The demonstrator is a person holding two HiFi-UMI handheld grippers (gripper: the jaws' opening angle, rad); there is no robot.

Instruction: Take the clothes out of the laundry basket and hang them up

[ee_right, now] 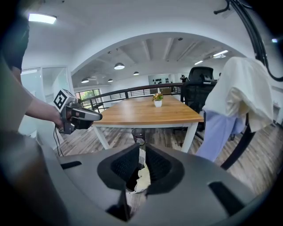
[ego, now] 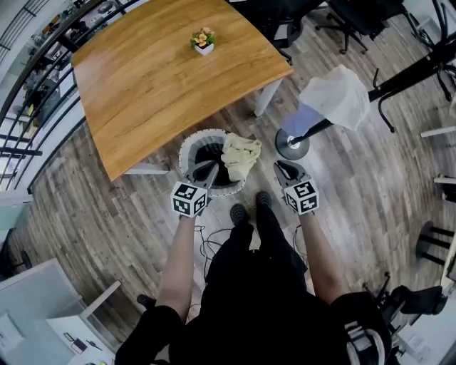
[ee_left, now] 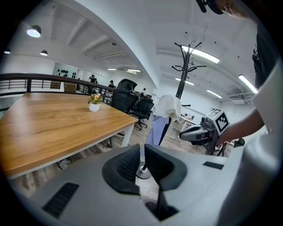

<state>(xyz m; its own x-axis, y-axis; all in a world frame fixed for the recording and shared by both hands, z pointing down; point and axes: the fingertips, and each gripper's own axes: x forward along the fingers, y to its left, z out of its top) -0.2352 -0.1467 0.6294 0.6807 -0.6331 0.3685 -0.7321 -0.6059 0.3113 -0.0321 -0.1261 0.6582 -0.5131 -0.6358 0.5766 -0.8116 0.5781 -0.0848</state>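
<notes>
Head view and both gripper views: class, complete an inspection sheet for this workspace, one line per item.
Surface: wood-plank floor; wooden table beside the basket.
Job's things: laundry basket on the floor, pale yellow garment draped over its rim; coat stand already carrying a white garment and a lilac garment.
Clutter: potted plant on the table.
Grippers: left gripper shut, empty; right gripper jaws slightly apart, empty; both near the basket.
Cables: thin cables on the floor by the person's feet.
Surroundings: office chairs, railing.

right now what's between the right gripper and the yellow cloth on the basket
Only bare wood floor, shown in the head view, separates right gripper and yellow cloth.
</notes>
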